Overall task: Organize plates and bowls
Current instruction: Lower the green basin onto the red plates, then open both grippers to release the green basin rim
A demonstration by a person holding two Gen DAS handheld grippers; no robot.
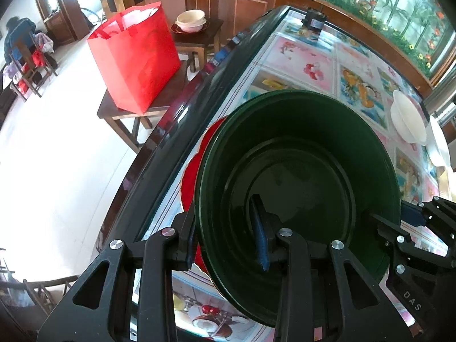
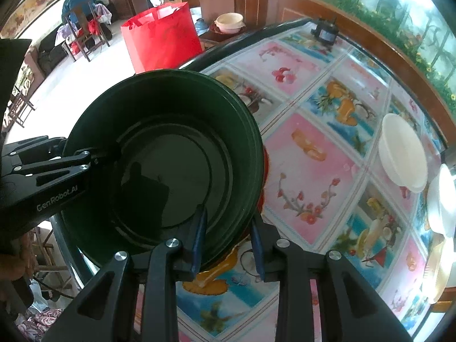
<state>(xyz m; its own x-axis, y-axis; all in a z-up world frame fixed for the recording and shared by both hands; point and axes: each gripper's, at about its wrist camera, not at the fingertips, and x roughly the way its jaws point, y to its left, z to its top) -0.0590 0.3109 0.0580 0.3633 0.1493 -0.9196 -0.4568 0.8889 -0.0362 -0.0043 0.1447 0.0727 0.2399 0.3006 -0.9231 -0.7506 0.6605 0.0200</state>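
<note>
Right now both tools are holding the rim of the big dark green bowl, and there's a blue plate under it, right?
Nearly. The left tool and right tool do pinch the big dark green bowl's rim, but the scalloped plate beneath is red, as the left wrist view shows.

Daylight floods in left of the jaws, blowing the floor point(image 1: 57, 142) white; edges bend fisheye-fashion, and the glossy surface point(image 2: 313, 156) glares.

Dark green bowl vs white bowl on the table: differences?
The glossy dark green bowl is gripped at its rim by both claws, over a red plate; the plain white bowl sits untouched on the fruit-print tabletop. Green stands near the table's edge, white farther in. Both are round and empty.
</note>
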